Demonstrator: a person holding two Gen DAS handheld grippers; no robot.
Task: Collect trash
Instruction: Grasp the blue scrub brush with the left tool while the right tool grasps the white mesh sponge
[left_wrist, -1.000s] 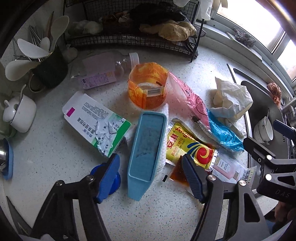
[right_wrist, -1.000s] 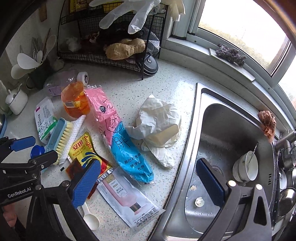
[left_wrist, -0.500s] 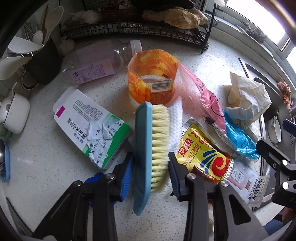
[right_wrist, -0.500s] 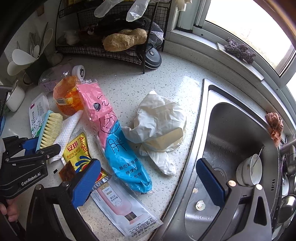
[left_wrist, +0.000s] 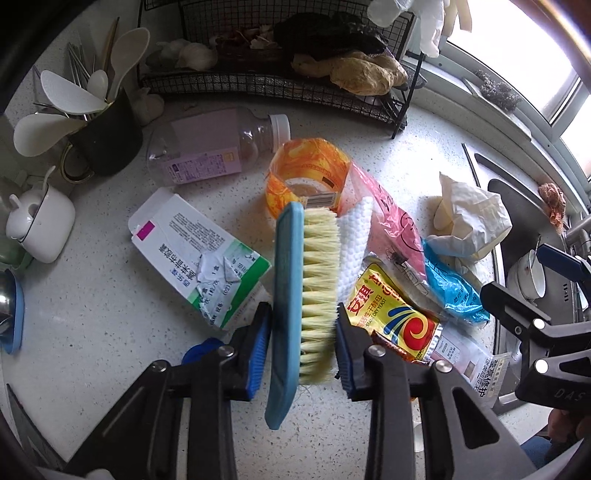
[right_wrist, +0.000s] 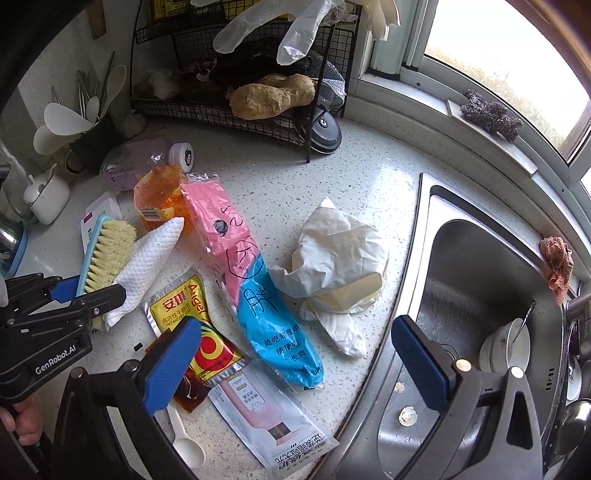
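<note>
Blue scrub brush clamped in left hand-held gripper, just closed; right hand-held gripper spread wide, empty.

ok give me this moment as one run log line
left gripper: just closed on scrub brush, brush on edge | right gripper: open, empty, over counter edge by sink | wrappers on counter: uncollected

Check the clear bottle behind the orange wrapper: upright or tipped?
Tipped. The clear bottle lies on its side on the counter, its white cap pointing sideways toward the wire rack.
</note>
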